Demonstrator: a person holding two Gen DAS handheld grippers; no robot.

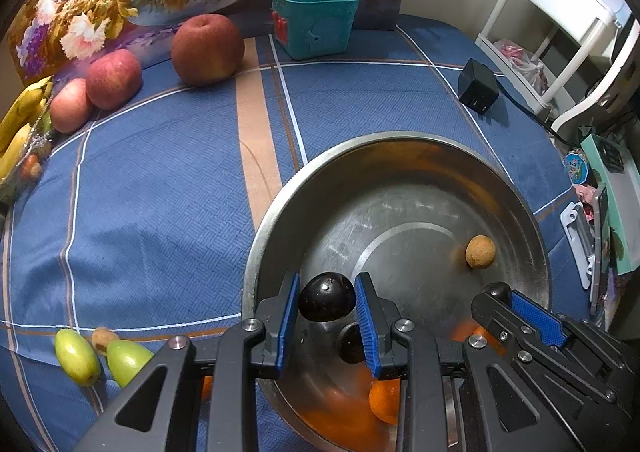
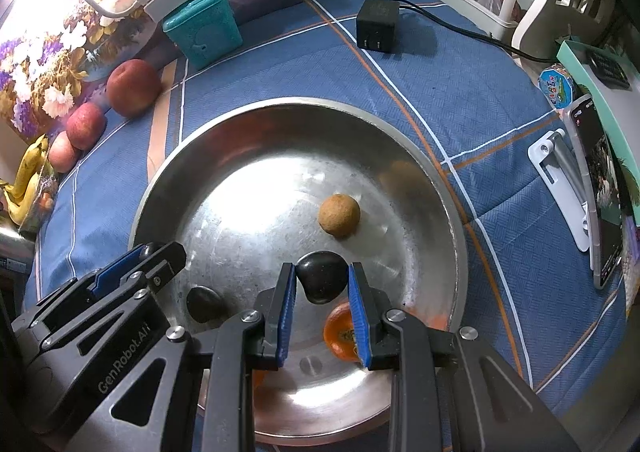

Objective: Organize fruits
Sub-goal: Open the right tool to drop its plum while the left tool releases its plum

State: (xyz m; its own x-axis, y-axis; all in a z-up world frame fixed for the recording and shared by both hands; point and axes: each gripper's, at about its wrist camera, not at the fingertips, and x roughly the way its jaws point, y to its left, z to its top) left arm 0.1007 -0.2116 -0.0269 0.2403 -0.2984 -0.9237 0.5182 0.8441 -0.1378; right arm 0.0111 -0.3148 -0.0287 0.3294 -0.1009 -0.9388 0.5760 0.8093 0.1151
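Both claws hover over the steel bowl (image 2: pixel 452 212) — left gripper (image 1: pixel 327 310) and right gripper (image 2: pixel 322 286) each clamped on a dark plum; a brown fruit (image 2: pixel 339 214) at twelve o'clock, an orange (image 2: pixel 340 336) beneath — three apples (image 1: pixel 114 78) at ten.

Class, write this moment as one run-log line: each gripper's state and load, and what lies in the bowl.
left gripper: shut on dark plum | right gripper: shut on second plum | bowl: brown fruit, orange

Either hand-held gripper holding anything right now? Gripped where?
Both. The left hand-held gripper pinches a dark round fruit across its sides, over the steel bowl. The right hand-held gripper pinches another dark fruit the same way.
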